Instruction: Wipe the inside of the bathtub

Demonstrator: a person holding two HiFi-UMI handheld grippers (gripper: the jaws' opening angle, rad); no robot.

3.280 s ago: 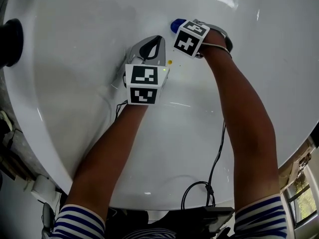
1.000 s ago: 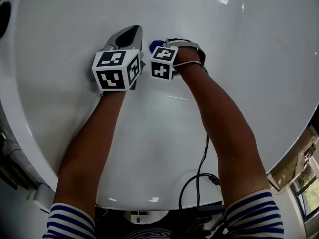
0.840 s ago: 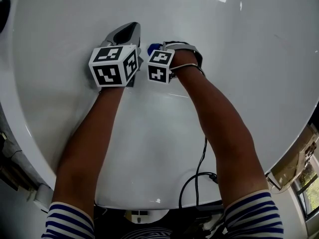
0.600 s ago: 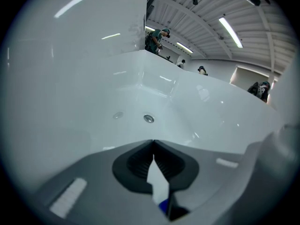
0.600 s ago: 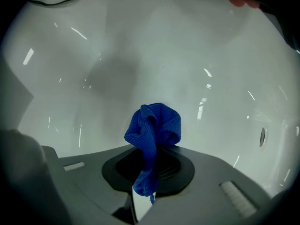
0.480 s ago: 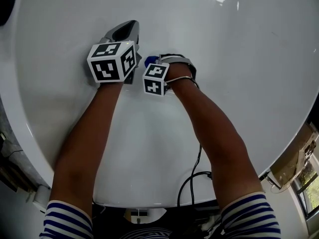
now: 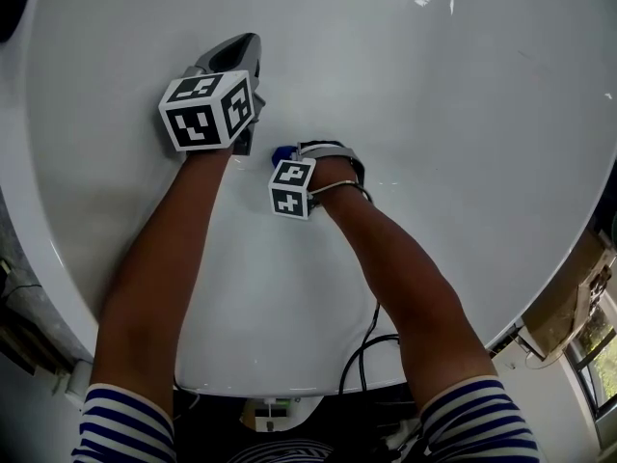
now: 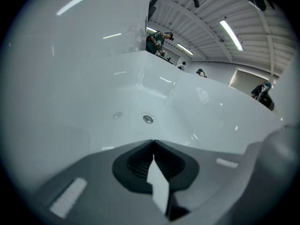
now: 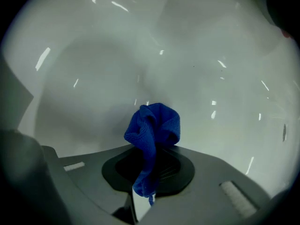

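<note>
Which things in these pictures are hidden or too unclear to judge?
- Head view: the right hand-held gripper covers most of the blue cloth.
- Right gripper view: whether the cloth touches the bathtub cannot be told.
- Left gripper view: the round fitting is too small to identify.

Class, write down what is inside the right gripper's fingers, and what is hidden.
A bunched blue cloth is clamped in the right gripper, its wad poking out over the bathtub. The pinched part is covered by the fingers.
</note>
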